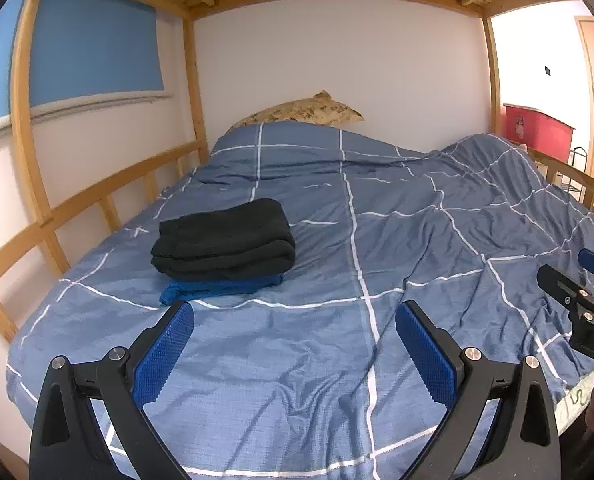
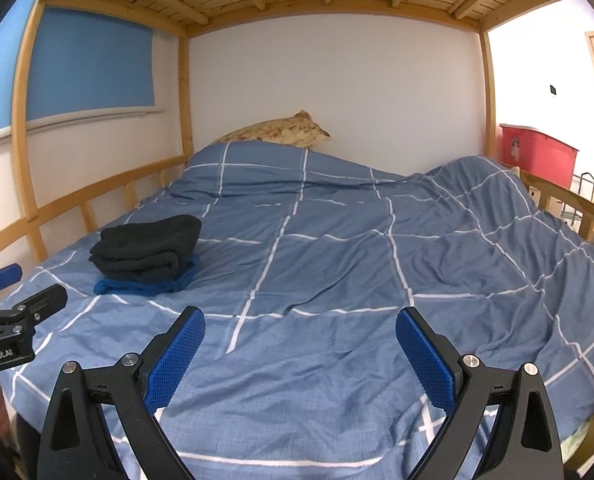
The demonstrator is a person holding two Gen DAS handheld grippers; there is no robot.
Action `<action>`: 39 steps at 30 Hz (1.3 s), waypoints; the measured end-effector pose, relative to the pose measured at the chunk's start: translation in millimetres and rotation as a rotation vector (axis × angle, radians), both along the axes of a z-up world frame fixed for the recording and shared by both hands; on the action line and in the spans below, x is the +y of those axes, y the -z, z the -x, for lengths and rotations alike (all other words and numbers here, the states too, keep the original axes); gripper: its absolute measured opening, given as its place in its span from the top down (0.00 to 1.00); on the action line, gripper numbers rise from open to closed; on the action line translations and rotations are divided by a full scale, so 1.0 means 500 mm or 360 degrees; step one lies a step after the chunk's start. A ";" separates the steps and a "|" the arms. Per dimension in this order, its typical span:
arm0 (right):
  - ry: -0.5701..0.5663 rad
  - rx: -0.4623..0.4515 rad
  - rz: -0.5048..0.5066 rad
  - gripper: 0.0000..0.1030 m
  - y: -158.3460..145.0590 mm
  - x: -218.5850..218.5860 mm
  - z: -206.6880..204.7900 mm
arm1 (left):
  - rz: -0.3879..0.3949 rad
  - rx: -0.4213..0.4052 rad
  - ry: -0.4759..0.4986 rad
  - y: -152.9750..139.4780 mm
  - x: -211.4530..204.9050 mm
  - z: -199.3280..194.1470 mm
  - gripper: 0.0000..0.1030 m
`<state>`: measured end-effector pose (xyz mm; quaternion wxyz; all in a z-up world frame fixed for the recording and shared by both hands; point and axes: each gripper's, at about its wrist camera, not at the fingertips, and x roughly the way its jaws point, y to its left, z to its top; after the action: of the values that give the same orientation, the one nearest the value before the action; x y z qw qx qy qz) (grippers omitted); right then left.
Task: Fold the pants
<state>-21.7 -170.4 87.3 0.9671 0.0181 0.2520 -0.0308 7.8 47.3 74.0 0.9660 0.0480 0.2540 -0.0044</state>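
While both tools hang just above the near edge of the bed, neither has hold of anything: the left tool (image 1: 295, 344) has its blue pads (image 1: 165, 354) spread wide with only the duvet (image 1: 397, 248) showing between them, and the right tool (image 2: 300, 350) is spread just as wide over bare cover. Each shows at the edge of the other's view, level with its partner and apart from it, a bit of a hand showing under it. Ahead of the left tool and a little to its left, well clear of its fingertips, lie the black pants (image 1: 225, 240), already folded into a thick, squared bundle that sits on top of a flat blue garment (image 1: 221, 289); from the right tool they are ahead and well off to the left. Judging by that neat stack, the fold looks finished, or nearly so, and this seems a pause between pieces. No unfolded pants show on the bed, so the next move would probably call for fetching another pair from outside the views, or else stopping. Whether the blue piece underneath is also pants cannot be told, since only its front edge shows. Farther on, the duvet rises in a hump ahead and to the right, and what lies under it is hidden. At the far end a patterned pillow (image 1: 303, 112) is half covered, and a red bin (image 1: 537, 128) beyond the rail is cut off.
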 end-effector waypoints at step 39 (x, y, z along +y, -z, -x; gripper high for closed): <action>-0.0011 -0.0031 -0.0007 0.06 -0.009 0.003 -0.013 | -0.0020 -0.0080 -0.0066 -0.025 0.009 0.009 0.00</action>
<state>-15.0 -168.9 91.7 0.9695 0.0198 0.2427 -0.0267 3.3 51.6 86.5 0.9716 0.0490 0.2307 0.0184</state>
